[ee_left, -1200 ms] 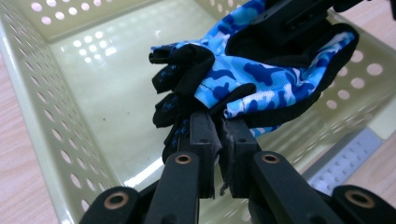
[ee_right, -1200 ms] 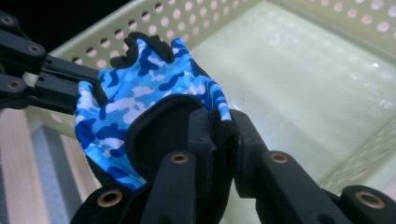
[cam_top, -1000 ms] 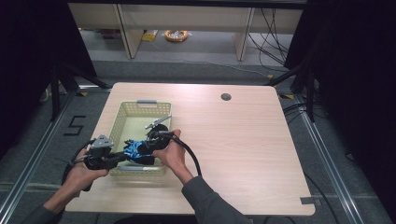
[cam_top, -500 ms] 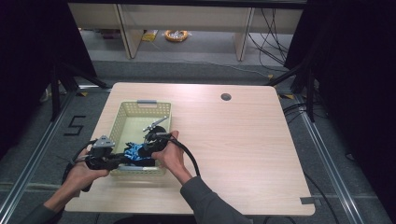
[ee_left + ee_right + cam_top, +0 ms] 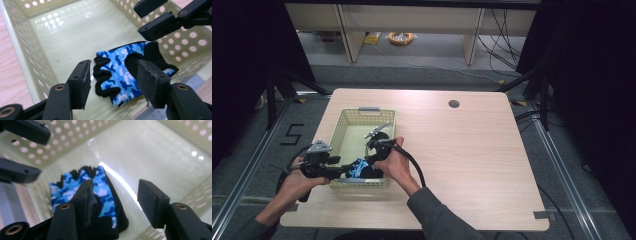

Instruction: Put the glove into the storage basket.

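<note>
place: lab | signs: black curtains (image 5: 242, 75), floor cables (image 5: 507, 30), metal frame rails (image 5: 247, 175)

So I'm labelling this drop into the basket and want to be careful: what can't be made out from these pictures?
- Blue camouflage fingerless glove: its near end is hidden behind the left gripper in that gripper's view.
- Same glove in the right gripper view: partly covered by the right gripper.
- High view: the glove is too small to read inside the cream perforated plastic basket.
</note>
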`<state>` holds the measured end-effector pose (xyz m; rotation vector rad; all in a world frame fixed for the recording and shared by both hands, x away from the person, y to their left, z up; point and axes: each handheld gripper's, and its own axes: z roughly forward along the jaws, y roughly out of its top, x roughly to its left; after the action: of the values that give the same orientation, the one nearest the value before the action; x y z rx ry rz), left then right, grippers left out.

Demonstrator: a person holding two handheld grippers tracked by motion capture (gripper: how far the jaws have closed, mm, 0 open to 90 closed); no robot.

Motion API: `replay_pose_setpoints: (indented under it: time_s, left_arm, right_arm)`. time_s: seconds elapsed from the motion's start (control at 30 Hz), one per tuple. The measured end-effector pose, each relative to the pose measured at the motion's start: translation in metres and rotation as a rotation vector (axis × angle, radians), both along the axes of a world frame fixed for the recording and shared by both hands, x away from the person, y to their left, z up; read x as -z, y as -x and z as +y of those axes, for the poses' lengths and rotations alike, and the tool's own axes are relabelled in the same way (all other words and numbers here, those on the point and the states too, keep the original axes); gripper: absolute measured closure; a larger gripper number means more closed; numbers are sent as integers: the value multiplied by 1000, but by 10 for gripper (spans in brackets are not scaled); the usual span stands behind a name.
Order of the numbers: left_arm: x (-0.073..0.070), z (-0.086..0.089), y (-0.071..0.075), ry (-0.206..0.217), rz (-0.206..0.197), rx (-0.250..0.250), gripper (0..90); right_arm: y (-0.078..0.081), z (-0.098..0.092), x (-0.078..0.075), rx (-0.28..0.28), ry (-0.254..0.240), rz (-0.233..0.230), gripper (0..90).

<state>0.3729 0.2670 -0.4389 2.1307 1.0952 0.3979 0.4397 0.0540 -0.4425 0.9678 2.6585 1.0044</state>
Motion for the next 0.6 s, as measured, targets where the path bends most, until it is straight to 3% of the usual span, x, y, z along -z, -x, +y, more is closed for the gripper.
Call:
replay_pose_setpoints:
  time_s: [0.07, 0.1, 0.2, 0.3, 0.4, 0.43, 0.57, 0.6]
  left_arm:
    - [-3, -2, 2, 0, -6, -4, 426]
    - [-3, -3, 2, 11, -9, 6, 419]
    - [-5, -6, 4, 19, -23, 14, 397]
    - [-6, -10, 8, 31, -24, 18, 380]
    - [-8, -16, 12, 65, -26, 12, 363]
    - [-9, -18, 13, 75, -30, 10, 357]
    - [-12, -26, 19, 109, -46, 14, 346]
    - [-12, -28, 19, 112, -48, 22, 344]
  right_arm:
    - [2, -1, -5, -4, -7, 3, 429]
    - [2, -2, -7, -17, -15, -19, 422]
    - [6, -6, -12, 0, -31, -5, 409]
    - [7, -13, -16, -26, -49, -36, 401]
    - [11, -21, -22, 3, -58, -17, 397]
    - [9, -24, -22, -42, -71, -58, 396]
    - [13, -39, -30, -35, -82, -60, 386]
    - [14, -42, -29, -33, -97, -84, 384]
